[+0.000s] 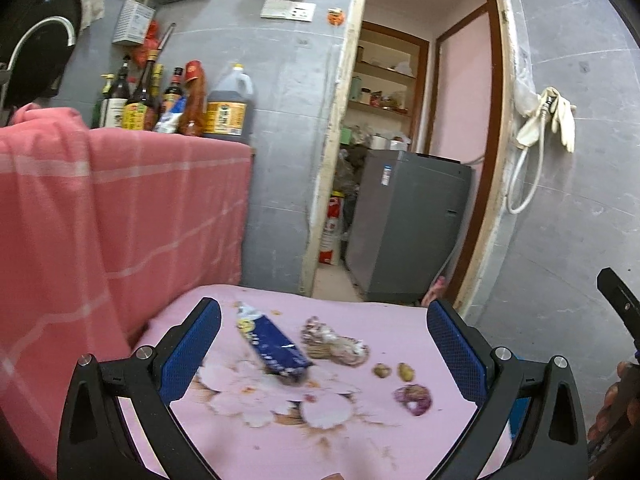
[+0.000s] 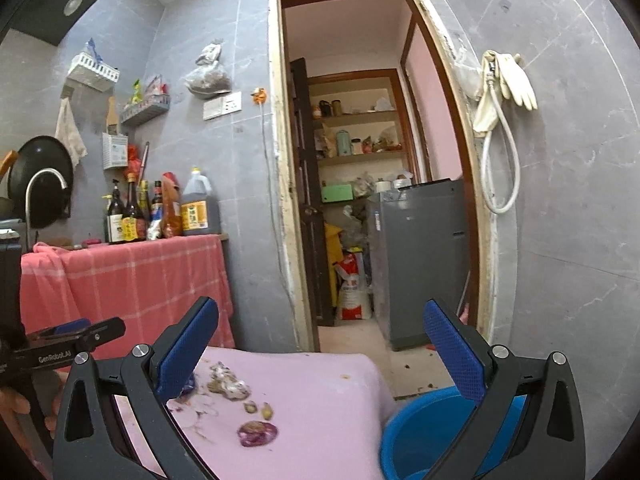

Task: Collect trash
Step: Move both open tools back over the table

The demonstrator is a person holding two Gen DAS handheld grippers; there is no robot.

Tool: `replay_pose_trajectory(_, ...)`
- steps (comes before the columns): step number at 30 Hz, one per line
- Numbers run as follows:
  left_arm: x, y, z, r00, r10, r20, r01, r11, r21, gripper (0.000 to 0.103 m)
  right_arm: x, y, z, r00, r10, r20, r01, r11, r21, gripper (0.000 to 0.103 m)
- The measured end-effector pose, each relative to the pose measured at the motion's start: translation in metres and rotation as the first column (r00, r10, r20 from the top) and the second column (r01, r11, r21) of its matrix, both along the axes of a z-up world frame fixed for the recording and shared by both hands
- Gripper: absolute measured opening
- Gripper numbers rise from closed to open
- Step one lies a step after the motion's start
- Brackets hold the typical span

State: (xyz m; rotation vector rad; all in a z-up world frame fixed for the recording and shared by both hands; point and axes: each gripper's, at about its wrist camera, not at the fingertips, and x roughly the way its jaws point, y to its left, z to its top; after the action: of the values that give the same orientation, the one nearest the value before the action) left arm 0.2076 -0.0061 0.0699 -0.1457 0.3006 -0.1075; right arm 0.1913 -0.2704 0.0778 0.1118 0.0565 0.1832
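Trash lies on a table under a pink cloth (image 1: 400, 332): a dark blue wrapper (image 1: 276, 348), a crumpled scrap pile (image 1: 334, 344), two small yellowish bits (image 1: 382, 370) and a purple peel (image 1: 414, 398). My left gripper (image 1: 324, 316) hangs open above the cloth, with the wrapper and scraps between its blue pads, touching neither. My right gripper (image 2: 320, 312) is open and empty, over the table's right side. Below it I see the scrap pile (image 2: 228, 384), the purple peel (image 2: 257, 432) and a blue bucket (image 2: 424, 432) on the floor by the pink cloth (image 2: 320, 384).
A counter draped in a pink checked cloth (image 2: 132, 276) carries sauce bottles (image 2: 160, 212) on the left. A doorway (image 2: 360, 200) ahead opens to a grey appliance (image 2: 420, 260) and shelves. A hose and gloves (image 2: 504, 80) hang on the right wall.
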Motion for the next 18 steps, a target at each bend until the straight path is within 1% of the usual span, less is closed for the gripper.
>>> replay_pose_trajectory(5, -0.002, 0.018, -0.006, 1.000, 0.025, 0.002, -0.025, 1.000, 0.014, 0.101, 0.007, 0.020, -0.004, 0.999, 0.033, -0.009, -0.033, 0.999, -0.013, 0.103)
replay_pose_trajectory(8, -0.001, 0.026, -0.014, 0.999, 0.035, -0.012, -0.034, 0.999, 0.021, 0.101, 0.014, 0.032, -0.012, 0.998, 0.060, -0.029, -0.060, 0.998, -0.025, 0.103)
replay_pose_trajectory(10, 0.002, 0.031, -0.020, 0.999, 0.028, -0.028, -0.027, 0.999, 0.020, 0.101, 0.019, 0.038, -0.018, 0.996, 0.074, -0.049, -0.075, 0.997, -0.031, 0.103)
replay_pose_trajectory(12, 0.004, 0.036, -0.028, 0.999, 0.016, -0.045, -0.016, 1.000, 0.004, 0.101, 0.022, 0.044, -0.027, 0.994, 0.083, -0.066, -0.085, 0.996, -0.033, 0.103)
replay_pose_trajectory(14, 0.009, 0.041, -0.037, 0.997, 0.006, -0.076, -0.006, 1.000, -0.004, 0.101, 0.024, 0.049, -0.038, 0.991, 0.098, -0.090, -0.102, 0.994, -0.042, 0.103)
replay_pose_trajectory(18, 0.019, 0.043, -0.052, 0.990, -0.019, -0.139, 0.020, 1.000, 0.010, 0.101, 0.032, 0.059, -0.059, 0.982, 0.112, -0.154, -0.125, 0.989, -0.082, 0.103)
